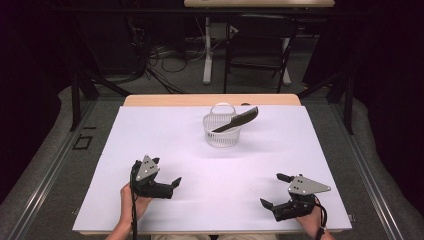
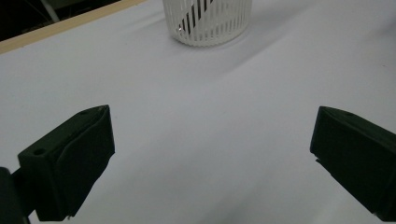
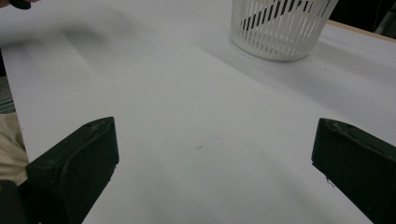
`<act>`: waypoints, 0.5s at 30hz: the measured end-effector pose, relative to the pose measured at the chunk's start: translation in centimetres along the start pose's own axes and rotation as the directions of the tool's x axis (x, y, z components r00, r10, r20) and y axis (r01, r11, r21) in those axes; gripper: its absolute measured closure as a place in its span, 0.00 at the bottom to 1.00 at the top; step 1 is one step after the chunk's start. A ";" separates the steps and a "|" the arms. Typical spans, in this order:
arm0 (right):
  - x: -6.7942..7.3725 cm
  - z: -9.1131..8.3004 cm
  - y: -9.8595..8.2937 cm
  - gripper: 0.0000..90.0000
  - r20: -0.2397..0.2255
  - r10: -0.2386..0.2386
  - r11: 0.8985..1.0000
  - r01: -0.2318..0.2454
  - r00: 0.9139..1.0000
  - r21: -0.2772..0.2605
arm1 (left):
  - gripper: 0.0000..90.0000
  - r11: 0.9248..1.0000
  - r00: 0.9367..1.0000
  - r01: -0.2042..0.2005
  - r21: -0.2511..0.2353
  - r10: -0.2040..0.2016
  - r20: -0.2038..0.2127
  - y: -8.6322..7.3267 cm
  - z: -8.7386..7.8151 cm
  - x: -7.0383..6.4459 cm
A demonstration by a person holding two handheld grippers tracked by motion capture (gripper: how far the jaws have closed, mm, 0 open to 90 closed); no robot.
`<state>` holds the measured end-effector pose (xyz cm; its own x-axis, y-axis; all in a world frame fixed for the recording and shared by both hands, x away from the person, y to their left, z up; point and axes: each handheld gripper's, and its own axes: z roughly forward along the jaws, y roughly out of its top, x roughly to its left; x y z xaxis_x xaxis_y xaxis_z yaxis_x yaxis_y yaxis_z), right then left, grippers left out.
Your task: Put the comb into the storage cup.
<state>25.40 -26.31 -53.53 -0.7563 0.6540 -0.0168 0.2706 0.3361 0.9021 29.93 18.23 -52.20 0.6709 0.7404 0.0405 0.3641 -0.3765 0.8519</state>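
Over the table, high view: basket (image 1: 222, 131) stands at mid-table toward the far edge; comb (image 1: 236, 120) rests in it, tilted, its long axis rising up and to the right past the rim.
Left tool (image 1: 166, 174): near the front edge, left side, jaws spread wide, holding nothing; basket lies ahead and to its right.
Right tool (image 1: 276, 190): near the front edge, right side, jaws wide, empty; basket lies ahead and to its left.
Nearer hand: the left looks slightly closer, a judgement only.
Left gripper view: wide black jaws over bare table (image 2: 196, 140); basket (image 2: 208, 21) straight ahead, well apart.
Right gripper view: wide jaws, nothing between; basket (image 3: 280, 28) ahead and rightward, well apart.
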 end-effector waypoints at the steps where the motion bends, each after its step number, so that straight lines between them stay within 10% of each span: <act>1: 0.0 0.0 0.0 0.00 0.000 -0.001 1.000 0.001 1.000 0.001 | 0.00 1.000 1.000 -0.001 0.000 0.001 -0.002 -0.1 -0.1 0.0; 15: 0.1 -0.1 0.0 0.00 0.000 0.002 1.000 -0.002 1.000 -0.002 | 0.00 1.000 1.000 0.004 0.001 -0.004 -0.023 -1.5 -1.1 -0.5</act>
<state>25.26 -26.31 -53.48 -0.7560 0.6544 -0.0151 0.2705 0.3334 0.9031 28.31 19.08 -52.93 0.6546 0.7544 0.0488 0.3677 -0.3741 0.8514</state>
